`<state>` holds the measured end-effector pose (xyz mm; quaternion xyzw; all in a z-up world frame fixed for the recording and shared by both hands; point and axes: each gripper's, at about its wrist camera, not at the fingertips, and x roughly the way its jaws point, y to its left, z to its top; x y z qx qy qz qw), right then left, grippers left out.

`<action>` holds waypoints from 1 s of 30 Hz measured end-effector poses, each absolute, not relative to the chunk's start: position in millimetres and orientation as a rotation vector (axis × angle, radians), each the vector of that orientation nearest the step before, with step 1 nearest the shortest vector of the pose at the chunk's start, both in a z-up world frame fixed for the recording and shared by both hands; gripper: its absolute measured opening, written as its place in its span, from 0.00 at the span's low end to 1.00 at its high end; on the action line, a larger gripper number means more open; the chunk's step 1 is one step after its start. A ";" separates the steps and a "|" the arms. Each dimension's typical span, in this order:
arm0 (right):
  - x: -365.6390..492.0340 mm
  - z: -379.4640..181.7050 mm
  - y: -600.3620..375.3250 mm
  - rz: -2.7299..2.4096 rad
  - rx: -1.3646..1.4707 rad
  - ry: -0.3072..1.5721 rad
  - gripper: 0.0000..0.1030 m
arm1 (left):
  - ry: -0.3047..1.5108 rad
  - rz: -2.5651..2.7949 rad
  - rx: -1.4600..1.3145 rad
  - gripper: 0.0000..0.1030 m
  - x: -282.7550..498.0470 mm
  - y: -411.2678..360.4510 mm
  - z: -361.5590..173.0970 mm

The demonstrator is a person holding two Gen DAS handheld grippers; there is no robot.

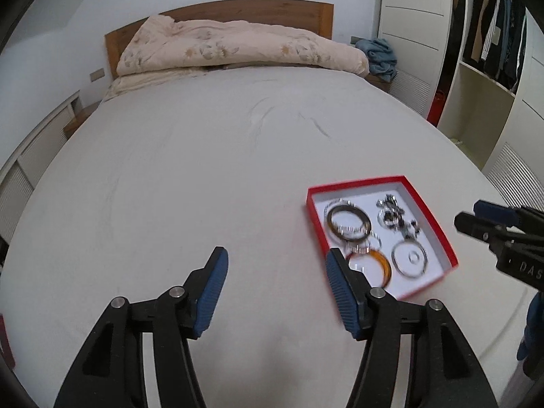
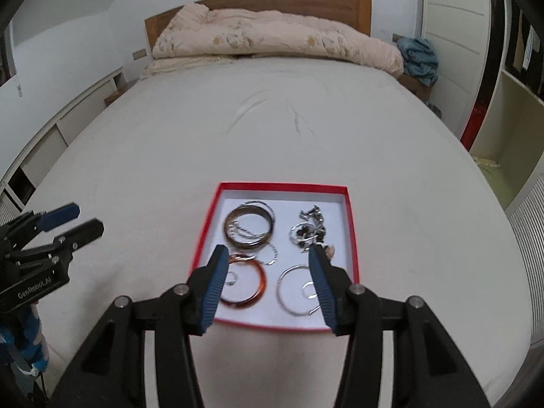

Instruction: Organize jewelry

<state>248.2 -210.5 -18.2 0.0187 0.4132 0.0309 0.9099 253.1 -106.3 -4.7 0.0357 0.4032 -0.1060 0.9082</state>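
a shallow red box [image 2: 352, 224] with a white inside lies on a white bed [image 2: 170, 156]. the right gripper [image 2: 268, 265] hovers over the near part of the box, its blue-padded jaws spread wide and holding nothing. between those jaws lie an orange bangle [image 2: 260, 280] and a large silver hoop [image 2: 284, 289]; just beyond the jaw tips sit a stack of dark and silver bangles [image 2: 250, 226] and a tangle of small silver pieces [image 2: 307, 229]. the left gripper [image 1: 275, 265] hangs over bare sheet, jaws also wide apart and empty, with the box just beyond and outside its right jaw, the orange bangle [image 1: 380, 261] nearest that jaw's tip. far past both sets of jaws, a rumpled peach quilt [image 2: 272, 40] lies against a wooden headboard [image 2: 357, 8].
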 end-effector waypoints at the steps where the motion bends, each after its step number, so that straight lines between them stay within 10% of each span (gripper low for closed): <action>1: 238.5 -12.4 -205.1 0.068 0.043 0.840 0.46 | 0.831 -0.210 0.070 0.65 245.4 -100.9 -0.7; 30: 48.4 17.1 -108.6 0.109 0.030 0.745 0.48 | 0.618 -0.026 0.051 0.84 20.7 9.8 51.3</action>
